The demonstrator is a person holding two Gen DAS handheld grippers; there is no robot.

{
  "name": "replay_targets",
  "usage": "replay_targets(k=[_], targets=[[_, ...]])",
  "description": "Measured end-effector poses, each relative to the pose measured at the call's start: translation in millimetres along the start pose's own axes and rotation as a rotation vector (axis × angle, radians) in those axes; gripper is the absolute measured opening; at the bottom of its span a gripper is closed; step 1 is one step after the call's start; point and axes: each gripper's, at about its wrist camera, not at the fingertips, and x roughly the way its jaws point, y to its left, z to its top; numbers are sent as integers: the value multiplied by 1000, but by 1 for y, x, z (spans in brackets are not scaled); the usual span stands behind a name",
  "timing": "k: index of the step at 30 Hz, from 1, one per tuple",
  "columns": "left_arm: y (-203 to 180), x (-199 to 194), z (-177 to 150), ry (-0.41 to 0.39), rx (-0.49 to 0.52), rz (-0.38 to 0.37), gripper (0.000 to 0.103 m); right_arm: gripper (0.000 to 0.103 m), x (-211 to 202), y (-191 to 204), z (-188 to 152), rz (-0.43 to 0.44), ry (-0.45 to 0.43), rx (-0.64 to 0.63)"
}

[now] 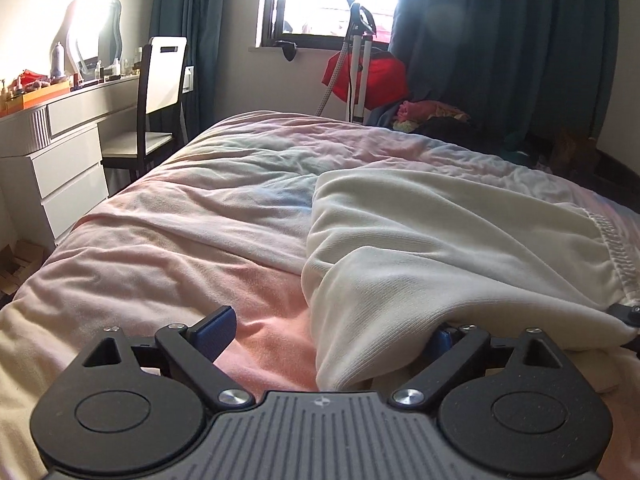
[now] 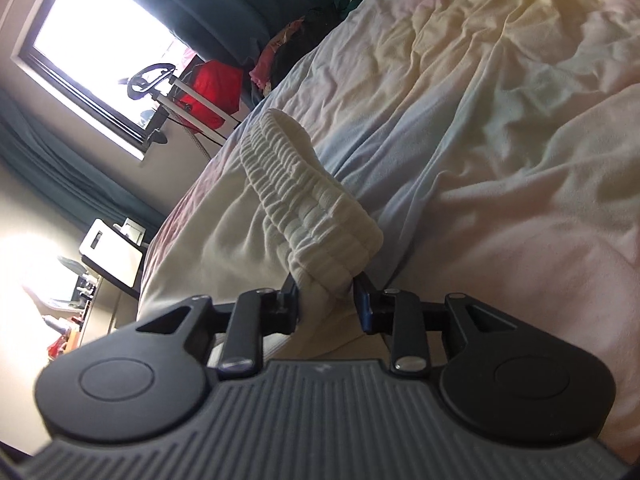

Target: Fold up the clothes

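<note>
the cream garment [image 1: 440, 240] is lying on the bed cover [image 1: 180, 220], its bulk spread toward the far side and its near edge lifting off the bed. the right gripper [image 2: 326, 298] is clamping the gathered elastic waistband [image 2: 312, 200] between its fingers. the left gripper [image 1: 332, 332] is standing with fingers wide apart; one blue pad [image 1: 216, 330] is showing bare, and the other is sitting under a draped fold of the cloth. no neat folded stack is showing, so the garment is reading as mid-fold, with flattening and further folds judged as remaining. the fabric is looking soft, ribbed and knit, heavy enough to sag. the waistband is forming thick crinkled ridges. the bed cover is showing pastel pink, blue and yellow, and is rumpling loosely.
</note>
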Motion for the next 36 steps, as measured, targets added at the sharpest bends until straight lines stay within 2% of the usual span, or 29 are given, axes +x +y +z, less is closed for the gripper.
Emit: replay_targets(k=[2,4,9,15,23,26,31,32,36], targets=[[3,2,1,7,-23,0,96,50,5,-6,0,-8,26,38],[6,4,2,15,-45,1,98,59,8,-11,-1,-11,32,74],[12,10,2,43,-93,5,99,60,17,-21,-3,46,77,154],[19,16,1,72,-144,8,101,62,26,-22,-6,63,118,135],[23,17,2,78,-160,14,102,71,25,-16,-4,90,143,138],[27,19,2,83,-183,19,102,72,13,-7,2,158,120,121],[37,22,3,86,-241,37,102,72,-9,6,13,360,56,120],[39,22,3,91,-254,30,102,72,-9,7,13,352,54,112],[41,24,1,111,-282,7,102,72,4,-1,11,218,90,98]])
